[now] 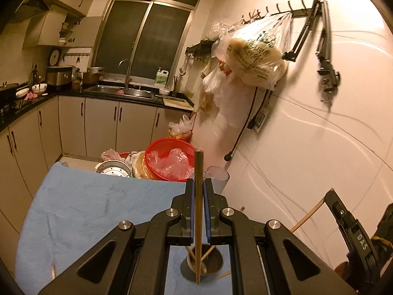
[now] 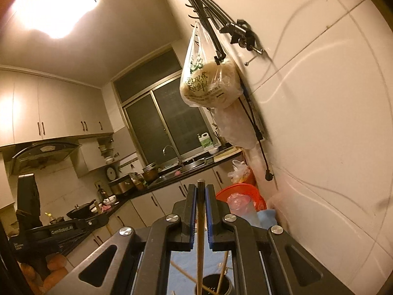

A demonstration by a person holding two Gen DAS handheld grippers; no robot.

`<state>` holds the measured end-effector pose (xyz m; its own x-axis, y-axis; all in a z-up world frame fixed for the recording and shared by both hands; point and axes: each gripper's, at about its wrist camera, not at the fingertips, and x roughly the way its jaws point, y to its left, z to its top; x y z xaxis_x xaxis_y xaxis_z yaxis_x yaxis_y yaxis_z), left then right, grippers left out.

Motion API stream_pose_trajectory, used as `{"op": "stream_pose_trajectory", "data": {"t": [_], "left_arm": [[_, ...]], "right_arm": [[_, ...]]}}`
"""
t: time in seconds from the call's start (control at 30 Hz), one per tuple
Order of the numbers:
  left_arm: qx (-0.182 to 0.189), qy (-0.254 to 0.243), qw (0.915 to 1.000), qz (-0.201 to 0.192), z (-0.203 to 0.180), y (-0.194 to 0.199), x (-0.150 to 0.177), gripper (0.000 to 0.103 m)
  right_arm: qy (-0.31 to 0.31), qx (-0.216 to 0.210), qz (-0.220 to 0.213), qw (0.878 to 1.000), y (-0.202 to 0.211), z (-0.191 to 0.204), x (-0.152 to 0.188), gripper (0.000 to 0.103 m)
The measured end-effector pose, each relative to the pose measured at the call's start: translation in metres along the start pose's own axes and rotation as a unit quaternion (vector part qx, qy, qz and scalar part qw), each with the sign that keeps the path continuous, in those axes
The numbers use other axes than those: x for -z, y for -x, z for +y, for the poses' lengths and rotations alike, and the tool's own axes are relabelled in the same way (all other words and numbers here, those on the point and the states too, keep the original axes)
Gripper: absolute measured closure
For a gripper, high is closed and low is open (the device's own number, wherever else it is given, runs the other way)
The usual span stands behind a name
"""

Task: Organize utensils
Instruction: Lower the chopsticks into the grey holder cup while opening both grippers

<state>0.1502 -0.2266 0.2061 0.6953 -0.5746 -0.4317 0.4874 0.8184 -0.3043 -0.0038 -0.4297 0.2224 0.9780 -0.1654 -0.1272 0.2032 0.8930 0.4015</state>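
Wooden chopstick (image 1: 199,211) clamped upright in the left gripper (image 1: 199,184) above a dark holder cup (image 1: 202,263) on the blue cloth (image 1: 81,211), second chopstick (image 2: 201,231) pinched in the right gripper (image 2: 201,189) over the same cup (image 2: 213,284), red basket (image 1: 169,158) beyond

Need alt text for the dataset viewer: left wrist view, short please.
The left tongs are shut on a wooden chopstick that hangs down into a dark holder with other chopsticks in it, standing on a blue cloth-covered table. Beyond it are a red basket and a kitchen sink counter.
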Motion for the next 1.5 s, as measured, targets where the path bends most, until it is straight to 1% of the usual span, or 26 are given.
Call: {"op": "stream_pose_trajectory", "data": {"t": [0.07,0.13,0.3,0.5,0.63,0.77,0.83,0.97,1.1,1.3,1.4,1.5], "left_arm": [[0.002,0.007,1.0000,-0.001,-0.001,-0.012,0.000,0.096],[-0.005,0.012,0.9999,0.002,-0.001,-0.026,0.003,0.096],[-0.006,0.018,0.9998,0.011,0.002,-0.051,0.015,0.096],[-0.007,0.011,0.9995,0.030,0.006,-0.073,0.035,0.096],[-0.010,0.002,0.9990,0.044,0.007,-0.082,0.045,0.096],[-0.013,0.004,0.9981,0.060,0.011,-0.088,0.054,0.096],[-0.013,0.003,0.9977,0.066,0.011,-0.089,0.056,0.096],[-0.009,-0.005,0.9974,0.072,0.010,-0.087,0.057,0.095],[0.000,-0.003,0.9976,0.069,0.010,-0.076,0.054,0.095],[0.012,-0.006,0.9985,0.053,0.010,-0.046,0.050,0.095],[0.011,-0.005,0.9987,0.049,0.014,-0.027,0.053,0.095],[0.006,-0.007,0.9987,0.050,0.025,-0.005,0.061,0.094]], "right_arm": [[0.005,0.006,0.001,1.000,-0.009,-0.002,0.002,0.095],[0.008,0.009,0.006,1.000,-0.021,-0.004,0.004,0.095],[0.013,0.017,0.028,0.999,-0.048,-0.013,0.017,0.095],[0.011,0.029,0.074,0.997,-0.076,-0.027,0.043,0.095],[0.001,0.027,0.109,0.994,-0.090,-0.035,0.061,0.095],[-0.010,0.025,0.136,0.990,-0.100,-0.041,0.073,0.095],[-0.017,0.021,0.152,0.988,-0.103,-0.044,0.077,0.094],[-0.033,0.020,0.164,0.986,-0.101,-0.050,0.077,0.093],[-0.034,0.018,0.152,0.988,-0.089,-0.047,0.068,0.092],[-0.042,0.000,0.129,0.991,-0.055,-0.036,0.053,0.092],[-0.046,-0.018,0.132,0.990,-0.037,-0.026,0.054,0.092],[-0.048,-0.035,0.144,0.988,-0.023,-0.014,0.063,0.092]]}}
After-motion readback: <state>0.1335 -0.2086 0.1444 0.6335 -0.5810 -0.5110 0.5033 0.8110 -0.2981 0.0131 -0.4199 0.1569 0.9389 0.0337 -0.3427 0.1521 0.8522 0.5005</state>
